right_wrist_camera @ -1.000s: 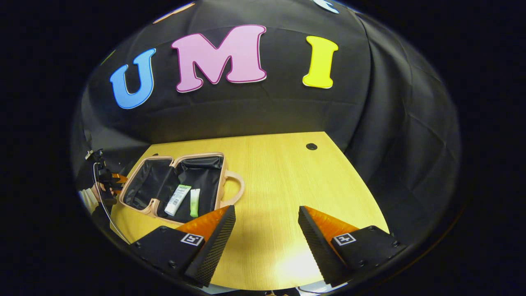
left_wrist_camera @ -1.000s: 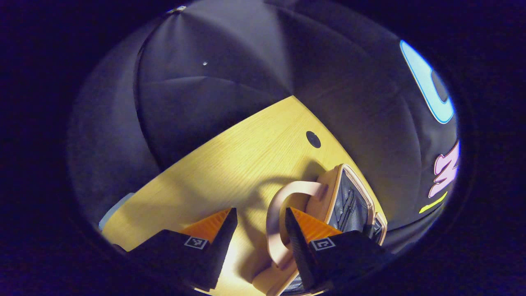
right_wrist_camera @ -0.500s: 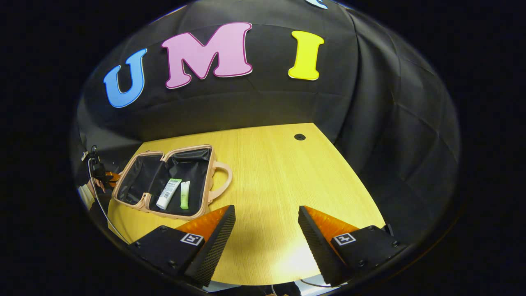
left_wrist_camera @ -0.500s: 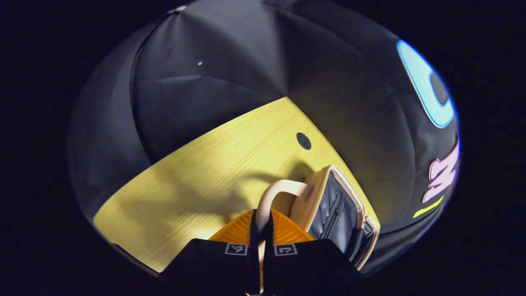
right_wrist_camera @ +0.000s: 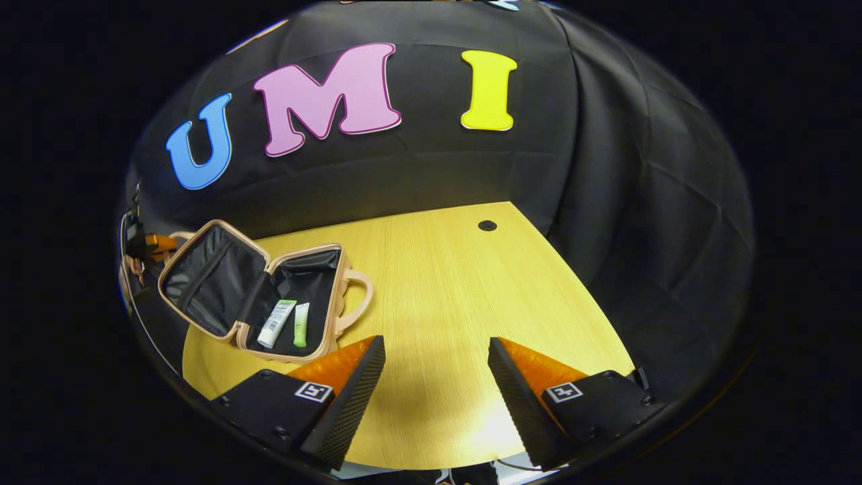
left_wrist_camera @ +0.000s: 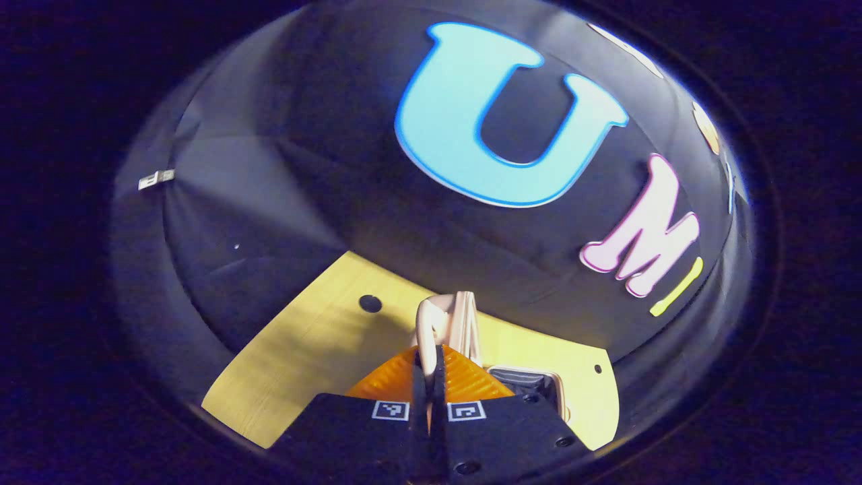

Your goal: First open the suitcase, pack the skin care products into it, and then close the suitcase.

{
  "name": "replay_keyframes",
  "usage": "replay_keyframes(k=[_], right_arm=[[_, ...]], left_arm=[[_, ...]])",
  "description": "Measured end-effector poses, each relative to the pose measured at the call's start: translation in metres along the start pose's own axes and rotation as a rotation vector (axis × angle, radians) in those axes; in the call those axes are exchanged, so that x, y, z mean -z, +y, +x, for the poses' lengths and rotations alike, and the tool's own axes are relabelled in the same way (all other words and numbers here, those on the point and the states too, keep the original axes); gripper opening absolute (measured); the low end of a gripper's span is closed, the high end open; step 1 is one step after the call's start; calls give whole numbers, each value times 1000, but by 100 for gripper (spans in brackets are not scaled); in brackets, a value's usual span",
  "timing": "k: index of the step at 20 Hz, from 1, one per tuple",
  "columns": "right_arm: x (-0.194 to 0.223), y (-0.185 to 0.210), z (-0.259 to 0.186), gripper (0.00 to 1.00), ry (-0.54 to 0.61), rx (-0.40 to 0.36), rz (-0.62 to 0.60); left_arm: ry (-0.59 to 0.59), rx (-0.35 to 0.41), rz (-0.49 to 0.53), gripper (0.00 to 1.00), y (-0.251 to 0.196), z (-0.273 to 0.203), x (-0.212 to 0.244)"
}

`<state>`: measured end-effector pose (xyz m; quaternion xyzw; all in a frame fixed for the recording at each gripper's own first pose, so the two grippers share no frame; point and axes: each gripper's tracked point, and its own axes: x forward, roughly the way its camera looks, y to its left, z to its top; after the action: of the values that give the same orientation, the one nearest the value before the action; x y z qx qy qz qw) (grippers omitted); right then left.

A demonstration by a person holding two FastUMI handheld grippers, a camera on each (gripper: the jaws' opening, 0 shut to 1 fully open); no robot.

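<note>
The peach suitcase lies open at the table's left, its black-lined lid raised at a slant. A white tube and a green tube rest side by side in the base. My left gripper is shut on the lid's peach handle, with the lid's edge just behind it; it appears far off as the left gripper at the lid's outer side. My right gripper hangs open over bare table, right of the suitcase.
The yellow wooden table has a small round hole near its far edge. Black cloth walls stand close behind and to the right. The base's own handle sticks out toward the table's middle.
My left gripper went from open around the lid's handle to shut on it, then lifted the lid from flat to a slant. The right gripper barely moved.
</note>
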<state>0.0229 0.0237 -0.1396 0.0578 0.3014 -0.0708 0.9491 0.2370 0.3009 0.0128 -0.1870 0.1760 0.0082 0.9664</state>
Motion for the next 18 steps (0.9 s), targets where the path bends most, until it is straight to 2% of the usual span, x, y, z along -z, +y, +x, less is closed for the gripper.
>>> replay_keyframes(k=[3, 5, 10, 13, 18], right_arm=[[-10, -17, -1, 98, -40, -9, -21], [-17, -29, -6, 98, -65, -36, -40], [-21, -48, -2, 98, -76, -87, -24], [-23, -61, 1, 98, -88, -102, -110], [-14, -73, 8, 98, -60, -172, -143]], left_arm=[[-11, 82, 66, 6, -82, -18, 2], [7, 145, 100, 6, -166, -19, 32], [105, 240, 150, 6, -280, 7, 131], [191, 238, 211, 6, -310, 36, 198], [286, 133, 279, 7, -326, 80, 284]])
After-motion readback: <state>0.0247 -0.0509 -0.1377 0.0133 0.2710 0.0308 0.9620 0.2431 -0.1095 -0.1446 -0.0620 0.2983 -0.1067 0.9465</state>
